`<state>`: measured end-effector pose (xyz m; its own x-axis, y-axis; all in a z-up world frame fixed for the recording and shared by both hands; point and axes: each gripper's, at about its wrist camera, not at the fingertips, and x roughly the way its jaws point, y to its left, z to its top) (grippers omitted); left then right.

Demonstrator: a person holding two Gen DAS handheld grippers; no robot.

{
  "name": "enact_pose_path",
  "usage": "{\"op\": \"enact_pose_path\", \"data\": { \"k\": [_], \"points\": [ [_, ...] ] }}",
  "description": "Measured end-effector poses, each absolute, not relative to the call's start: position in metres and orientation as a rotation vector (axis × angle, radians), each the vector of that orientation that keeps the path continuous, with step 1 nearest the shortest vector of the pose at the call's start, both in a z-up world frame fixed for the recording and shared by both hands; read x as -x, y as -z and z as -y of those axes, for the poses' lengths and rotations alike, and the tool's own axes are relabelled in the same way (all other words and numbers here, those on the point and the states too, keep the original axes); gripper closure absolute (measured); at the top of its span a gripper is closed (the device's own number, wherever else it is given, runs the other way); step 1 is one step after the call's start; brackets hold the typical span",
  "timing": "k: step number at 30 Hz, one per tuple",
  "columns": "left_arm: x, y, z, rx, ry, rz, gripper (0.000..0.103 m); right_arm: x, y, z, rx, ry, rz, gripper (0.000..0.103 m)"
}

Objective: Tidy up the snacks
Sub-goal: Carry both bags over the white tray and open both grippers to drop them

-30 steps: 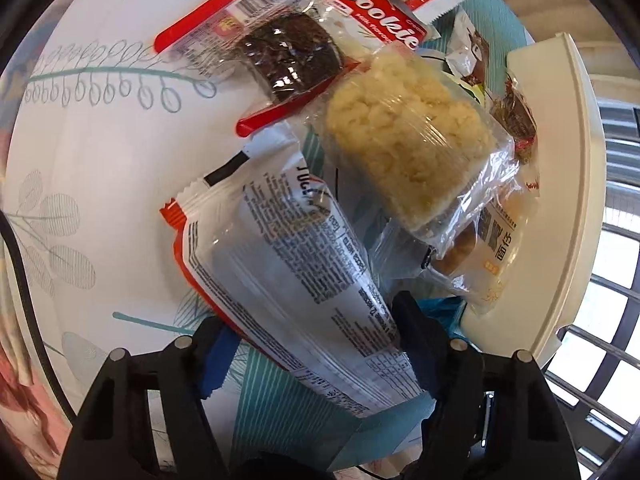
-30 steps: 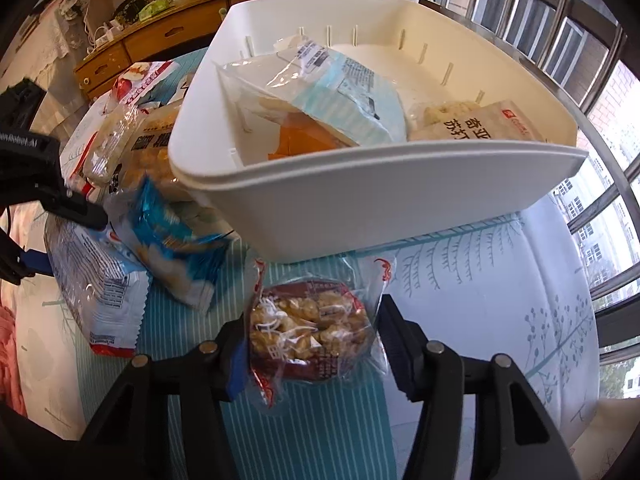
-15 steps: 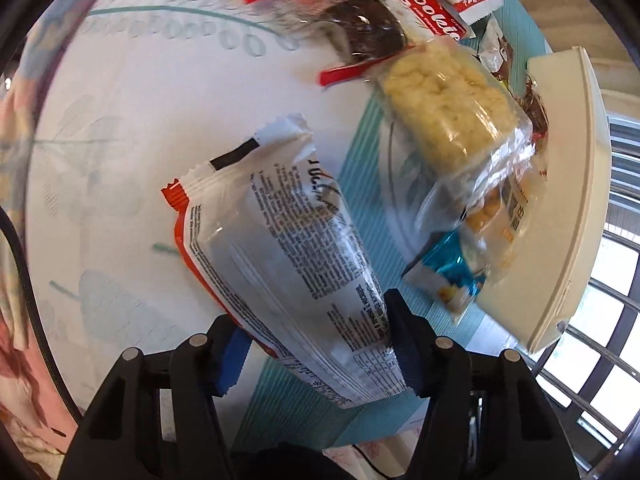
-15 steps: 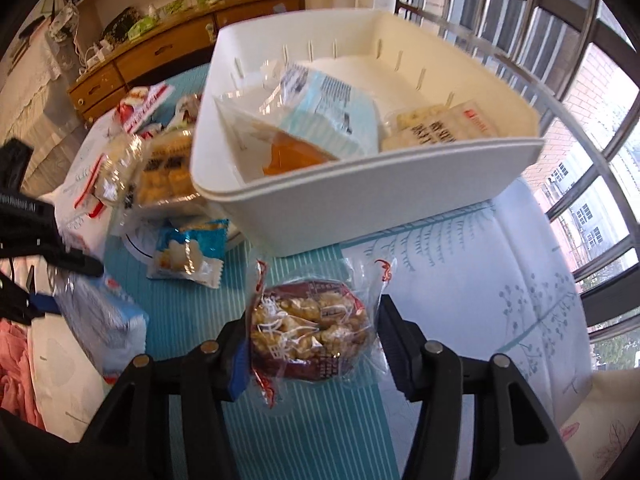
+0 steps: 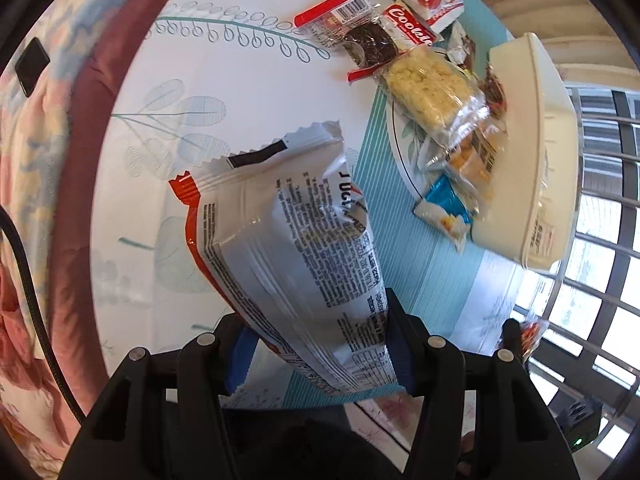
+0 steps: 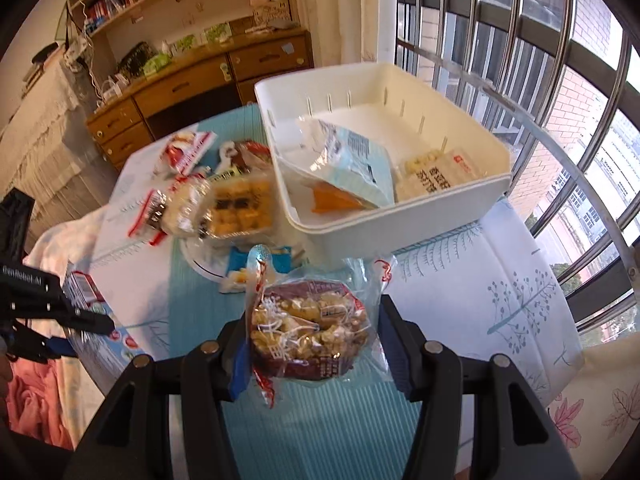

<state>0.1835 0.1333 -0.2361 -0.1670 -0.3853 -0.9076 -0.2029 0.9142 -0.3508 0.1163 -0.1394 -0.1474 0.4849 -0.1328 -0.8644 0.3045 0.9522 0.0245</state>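
Left hand-held gripper [image 5: 316,344] is closing on a grey foil snack bag [image 5: 288,248], light, crinkly, slippery, lifted off the surface [image 5: 240,80]. Right hand-held gripper [image 6: 312,344] clamps a brittle nut-cake packet [image 6: 308,324], held mid-body near the white bin [image 6: 400,216].

Barred window [image 6: 560,128] along right side, daylight in. Wooden dresser [image 6: 192,92] against far wall, bookshelves [image 6: 168,0] above. Brick wall [image 6: 576,112] outside.
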Motion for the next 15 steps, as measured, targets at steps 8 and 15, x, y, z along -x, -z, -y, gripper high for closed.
{"op": "enact_pose_path", "data": {
  "k": [8, 15],
  "points": [
    [-0.182, 0.189, -0.133, 0.425, 0.247, -1.713, 0.047, -0.121, 0.12, 0.147, -0.211, 0.285, -1.011, 0.048],
    [-0.184, 0.146, -0.108, 0.377, 0.335, -1.706, 0.047, -0.136, 0.099, 0.169, -0.221, 0.266, -1.006, 0.048]
  ]
}}
